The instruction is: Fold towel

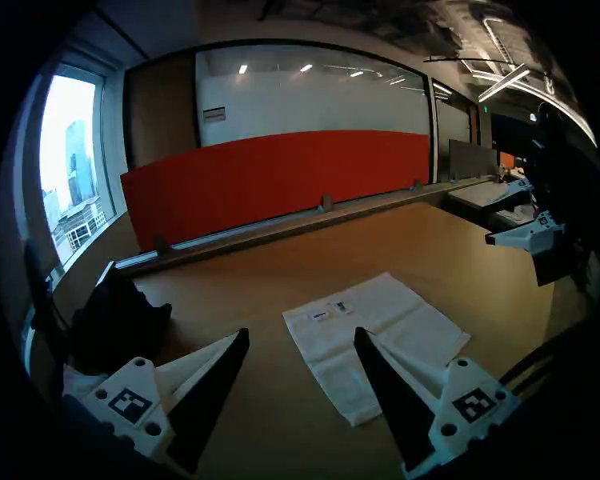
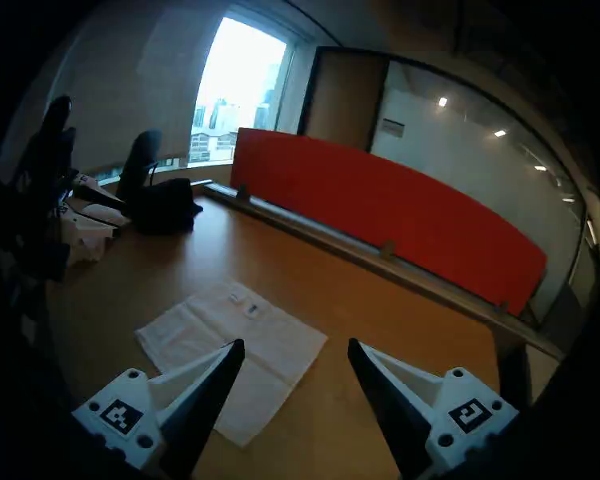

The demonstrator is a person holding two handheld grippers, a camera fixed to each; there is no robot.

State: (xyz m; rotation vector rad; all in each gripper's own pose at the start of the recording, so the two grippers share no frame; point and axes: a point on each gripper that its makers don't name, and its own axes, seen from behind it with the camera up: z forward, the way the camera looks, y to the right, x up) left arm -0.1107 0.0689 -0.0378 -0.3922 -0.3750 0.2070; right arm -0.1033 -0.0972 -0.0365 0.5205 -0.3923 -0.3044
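Hovering near towel: left hand-held gripper, right hand-held gripper, splayed.

- We count two claws: left claw, right claw.
- We count one towel bearing two tags.
- We count one desk, one red partition, one black bag, one window.

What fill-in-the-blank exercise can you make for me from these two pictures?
1. The towel lying on the table is ____ in colour.
2. The left tongs and the right tongs are both ____, gripping nothing.
3. The partition along the far edge of the table is ____ in colour.

Missing words: white; open; red.
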